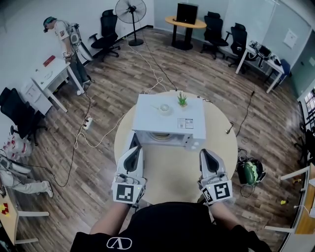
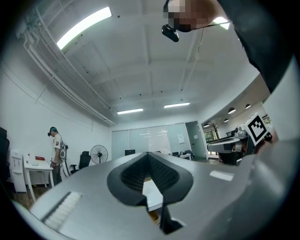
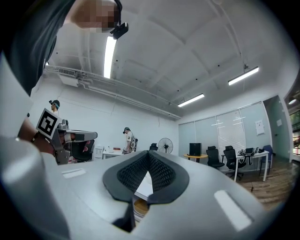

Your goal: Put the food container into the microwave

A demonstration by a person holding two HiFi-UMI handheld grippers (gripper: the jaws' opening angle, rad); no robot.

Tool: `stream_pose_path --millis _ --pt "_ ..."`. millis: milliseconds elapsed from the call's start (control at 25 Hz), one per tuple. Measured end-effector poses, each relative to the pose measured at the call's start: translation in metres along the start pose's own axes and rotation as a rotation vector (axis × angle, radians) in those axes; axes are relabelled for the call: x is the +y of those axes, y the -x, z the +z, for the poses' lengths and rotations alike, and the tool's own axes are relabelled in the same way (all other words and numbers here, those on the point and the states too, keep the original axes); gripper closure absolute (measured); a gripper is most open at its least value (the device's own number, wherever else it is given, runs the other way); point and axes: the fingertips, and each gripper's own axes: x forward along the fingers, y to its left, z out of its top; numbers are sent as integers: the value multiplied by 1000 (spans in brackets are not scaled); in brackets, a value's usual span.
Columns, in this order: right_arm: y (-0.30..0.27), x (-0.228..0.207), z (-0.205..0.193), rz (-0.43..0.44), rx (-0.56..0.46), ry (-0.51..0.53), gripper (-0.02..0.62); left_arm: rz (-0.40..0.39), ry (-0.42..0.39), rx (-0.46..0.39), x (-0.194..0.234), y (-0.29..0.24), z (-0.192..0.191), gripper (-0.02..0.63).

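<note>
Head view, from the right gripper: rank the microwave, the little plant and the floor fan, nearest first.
1. The microwave, on the round table, just ahead-left of the right gripper.
2. The little plant, on the microwave's top, toward the back.
3. The floor fan, far across the room, upper left.

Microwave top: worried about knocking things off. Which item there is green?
The small plant, standing near the back edge; the white dish just left of it is low and pale against the microwave.

No legible text anywhere
</note>
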Motion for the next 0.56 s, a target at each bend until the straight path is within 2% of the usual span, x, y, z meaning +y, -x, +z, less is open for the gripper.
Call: stream_pose_path --millis 560 --pt "0 -5 -4 -11 8 2 588 11 7 14 1 -5 -8 606"
